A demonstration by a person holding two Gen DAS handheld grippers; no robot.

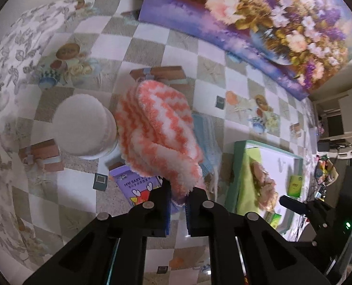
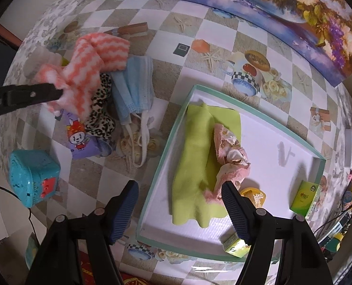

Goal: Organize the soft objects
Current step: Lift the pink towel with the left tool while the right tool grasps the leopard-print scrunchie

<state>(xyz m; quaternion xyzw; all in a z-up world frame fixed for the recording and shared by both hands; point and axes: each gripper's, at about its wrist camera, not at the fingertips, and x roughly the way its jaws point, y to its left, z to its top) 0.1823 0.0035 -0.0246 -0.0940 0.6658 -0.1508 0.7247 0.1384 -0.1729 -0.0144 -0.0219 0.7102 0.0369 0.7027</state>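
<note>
A fluffy orange-and-white zigzag cloth (image 1: pixel 157 128) hangs lifted above the table, pinched at its near corner by my left gripper (image 1: pixel 178 204), which is shut on it. From the right wrist view the same cloth (image 2: pixel 90 71) drapes from the left gripper (image 2: pixel 60 93) over a leopard-print cloth (image 2: pixel 100 111) and blue face masks (image 2: pixel 133 87). My right gripper (image 2: pixel 179 201) stands open above the near left edge of a white tray (image 2: pixel 283 128) with a teal rim. In the tray lie a green cloth (image 2: pixel 195 166) and a crumpled pink cloth (image 2: pixel 230 159).
A white round container (image 1: pixel 84 128) and a purple baby-wipes pack (image 1: pixel 140 187) sit beside the pile. A blue plastic toy (image 2: pixel 33 175) stands at the left. Small green boxes (image 2: pixel 306 197) lie in the tray. A flower painting (image 1: pixel 259 21) leans at the back.
</note>
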